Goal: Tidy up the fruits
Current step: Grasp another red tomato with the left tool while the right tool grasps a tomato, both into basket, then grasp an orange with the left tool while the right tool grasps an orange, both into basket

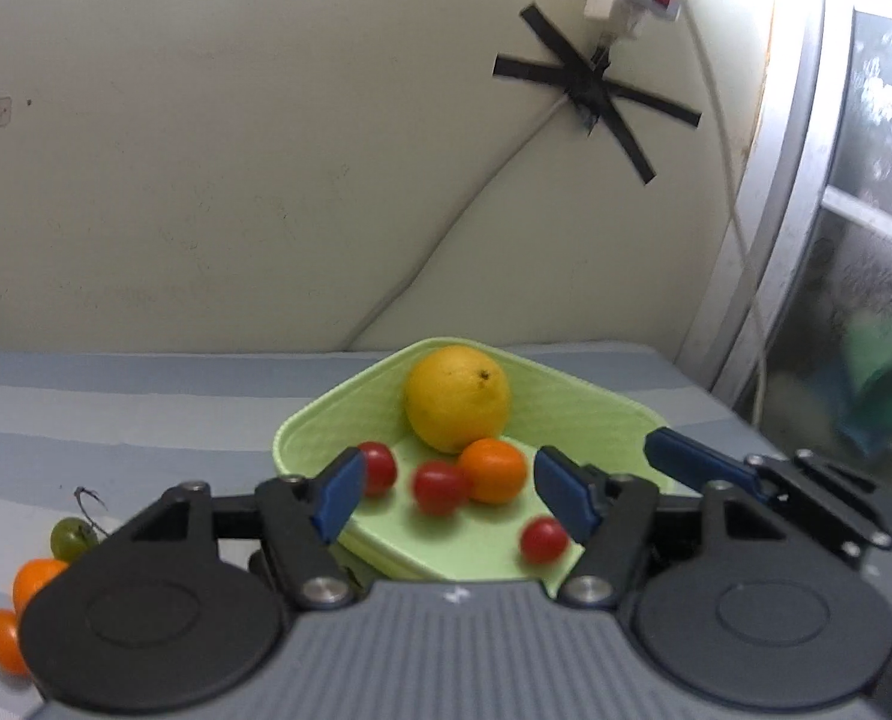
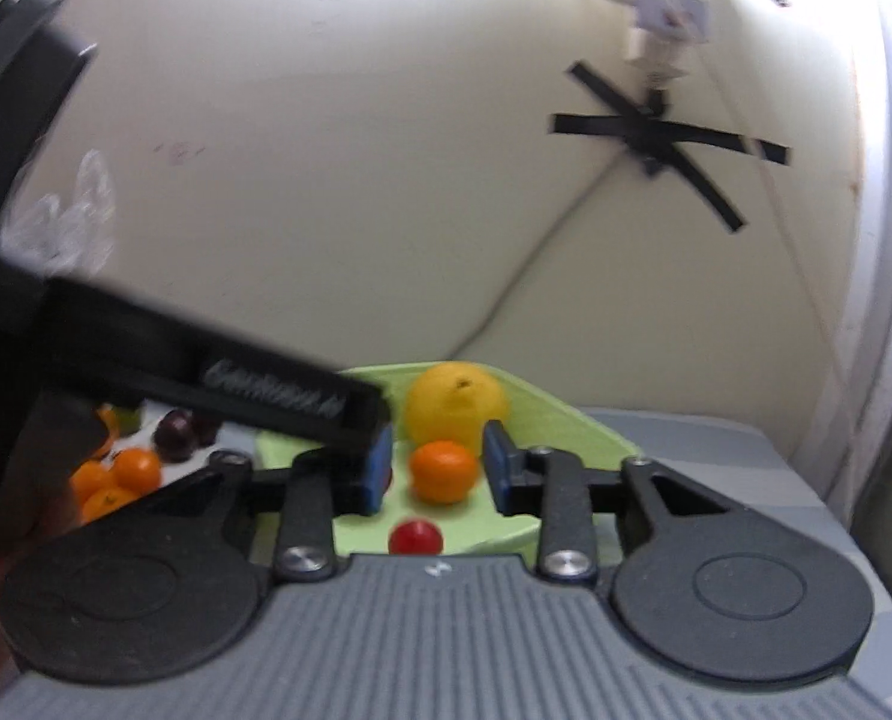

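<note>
A light green tray (image 1: 302,426) lies on the striped cloth and holds a yellow lemon (image 1: 456,397), a small orange fruit (image 1: 493,471) and three red cherry tomatoes (image 1: 440,487). My left gripper (image 1: 451,501) hovers over the tray's near edge, open, with nothing pressed between its blue pads. In the right wrist view my right gripper (image 2: 438,474) is open; the orange fruit (image 2: 444,471) shows in the gap, lying in the tray (image 2: 565,420) apart from both pads. One right finger (image 1: 685,462) reaches in beside the tray's right rim.
Left of the tray lie a green tomato (image 1: 72,537) and small orange fruits (image 1: 35,579). The right wrist view shows more oranges (image 2: 128,468) and dark plums (image 2: 176,432) at the left, partly behind the left gripper's arm (image 2: 236,384). A cream wall with taped cables stands close behind.
</note>
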`<state>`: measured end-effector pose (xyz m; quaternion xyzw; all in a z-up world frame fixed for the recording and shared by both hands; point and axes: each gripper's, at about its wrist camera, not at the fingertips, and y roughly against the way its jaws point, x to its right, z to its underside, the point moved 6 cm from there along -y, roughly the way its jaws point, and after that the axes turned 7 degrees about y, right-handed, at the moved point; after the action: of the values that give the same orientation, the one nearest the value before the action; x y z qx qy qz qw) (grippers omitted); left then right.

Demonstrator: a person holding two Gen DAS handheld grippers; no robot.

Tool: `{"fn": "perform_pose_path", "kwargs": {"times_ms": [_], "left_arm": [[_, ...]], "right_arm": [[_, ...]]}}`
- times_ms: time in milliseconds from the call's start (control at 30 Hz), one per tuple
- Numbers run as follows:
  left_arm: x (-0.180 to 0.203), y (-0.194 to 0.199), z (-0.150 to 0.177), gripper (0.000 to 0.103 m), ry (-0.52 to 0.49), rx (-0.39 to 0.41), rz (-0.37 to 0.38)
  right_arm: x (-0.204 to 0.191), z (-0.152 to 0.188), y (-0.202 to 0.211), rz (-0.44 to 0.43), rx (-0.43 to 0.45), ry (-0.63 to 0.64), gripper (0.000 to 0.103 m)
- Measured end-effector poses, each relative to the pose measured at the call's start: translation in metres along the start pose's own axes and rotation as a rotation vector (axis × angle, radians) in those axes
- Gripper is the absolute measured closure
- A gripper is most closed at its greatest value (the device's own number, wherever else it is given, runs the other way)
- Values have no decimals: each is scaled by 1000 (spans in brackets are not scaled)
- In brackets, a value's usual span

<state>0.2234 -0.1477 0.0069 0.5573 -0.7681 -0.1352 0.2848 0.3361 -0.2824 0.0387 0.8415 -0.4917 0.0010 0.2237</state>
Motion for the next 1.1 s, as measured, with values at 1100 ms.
{"fn": "perform_pose_path", "kwargs": {"times_ms": [1100], "left_arm": [[-160,162,98,32,200,113,-242]], "right_arm": [[-138,3,39,-394,-24,-39,63]]}}
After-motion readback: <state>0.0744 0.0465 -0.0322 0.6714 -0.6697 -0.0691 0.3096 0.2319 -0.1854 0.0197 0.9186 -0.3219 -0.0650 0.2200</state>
